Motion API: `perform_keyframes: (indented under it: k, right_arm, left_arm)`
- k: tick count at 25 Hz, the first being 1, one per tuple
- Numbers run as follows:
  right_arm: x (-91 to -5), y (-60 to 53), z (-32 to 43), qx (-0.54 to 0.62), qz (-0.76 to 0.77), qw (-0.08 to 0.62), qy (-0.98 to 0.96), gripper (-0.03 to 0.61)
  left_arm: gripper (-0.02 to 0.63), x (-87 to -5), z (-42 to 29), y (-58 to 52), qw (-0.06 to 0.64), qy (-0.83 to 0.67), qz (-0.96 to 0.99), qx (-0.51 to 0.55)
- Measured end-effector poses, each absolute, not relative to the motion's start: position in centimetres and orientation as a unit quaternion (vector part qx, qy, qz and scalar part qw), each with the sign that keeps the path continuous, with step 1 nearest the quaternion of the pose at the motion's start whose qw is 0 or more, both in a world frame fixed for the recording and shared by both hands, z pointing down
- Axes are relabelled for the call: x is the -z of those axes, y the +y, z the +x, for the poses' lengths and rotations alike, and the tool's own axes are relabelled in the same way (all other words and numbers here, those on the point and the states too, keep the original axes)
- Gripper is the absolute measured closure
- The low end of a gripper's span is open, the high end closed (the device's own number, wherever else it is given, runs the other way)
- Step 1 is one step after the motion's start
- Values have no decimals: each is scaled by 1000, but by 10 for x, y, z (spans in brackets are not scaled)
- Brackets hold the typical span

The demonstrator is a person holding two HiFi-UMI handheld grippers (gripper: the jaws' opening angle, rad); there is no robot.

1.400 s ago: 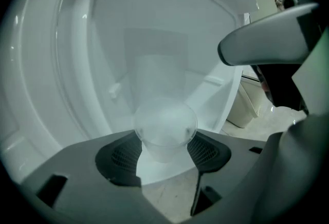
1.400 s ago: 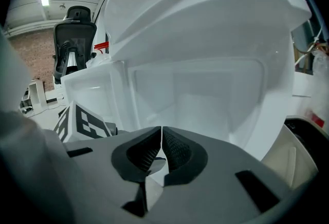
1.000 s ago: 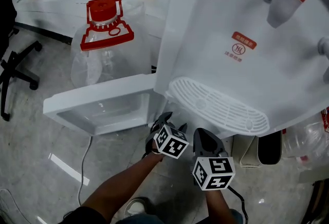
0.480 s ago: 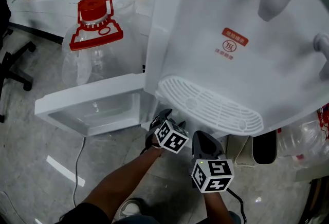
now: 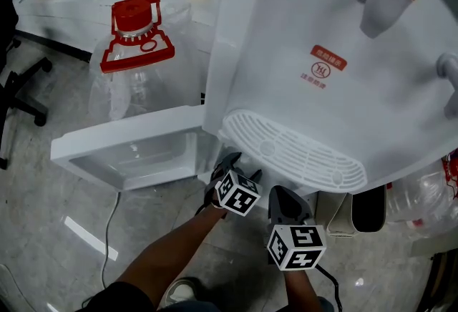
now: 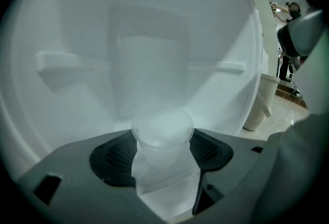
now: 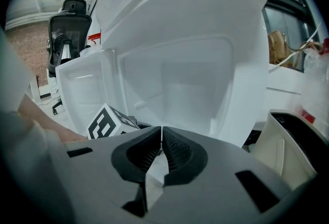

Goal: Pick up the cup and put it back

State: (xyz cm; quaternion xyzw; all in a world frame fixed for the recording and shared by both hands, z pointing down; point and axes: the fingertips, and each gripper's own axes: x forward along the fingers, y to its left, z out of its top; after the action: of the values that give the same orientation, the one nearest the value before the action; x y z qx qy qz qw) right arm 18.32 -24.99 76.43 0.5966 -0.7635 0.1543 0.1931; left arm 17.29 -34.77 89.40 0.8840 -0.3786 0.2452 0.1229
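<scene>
A clear plastic cup (image 6: pixel 162 134) stands upright inside the white cabinet (image 6: pixel 149 63) at the foot of the water dispenser (image 5: pixel 322 81). It sits between the dark pads of my left gripper (image 6: pixel 163 142), whose jaws are opening and stand wide; the cup's rim lies right at the pads (image 6: pixel 119 156). In the head view the left gripper (image 5: pixel 232 173) reaches under the dispenser, so its tips and the cup are hidden. My right gripper (image 7: pixel 161 135) is shut with nothing in it and hangs just right of the left one (image 5: pixel 286 205), outside the cabinet.
The cabinet door (image 5: pixel 132 153) lies swung open to the left. A large clear water jug with a red cap (image 5: pixel 136 28) stands behind it. The drip grille (image 5: pixel 293 153) overhangs both grippers. A pale bin (image 5: pixel 352 212) stands at the right, an office chair (image 5: pixel 14 81) at far left.
The head view has shifted a little. Both grippers stay at the cabinet mouth, almost where they were.
</scene>
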Motion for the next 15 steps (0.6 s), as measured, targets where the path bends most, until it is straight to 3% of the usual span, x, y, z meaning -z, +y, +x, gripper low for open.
perform_keyframes:
  k: [15]
  right_arm:
    - [-745,-250,175,-153,591,183,-771,557]
  left_arm:
    - [298,-888,150,-323,170,-395,871,-237]
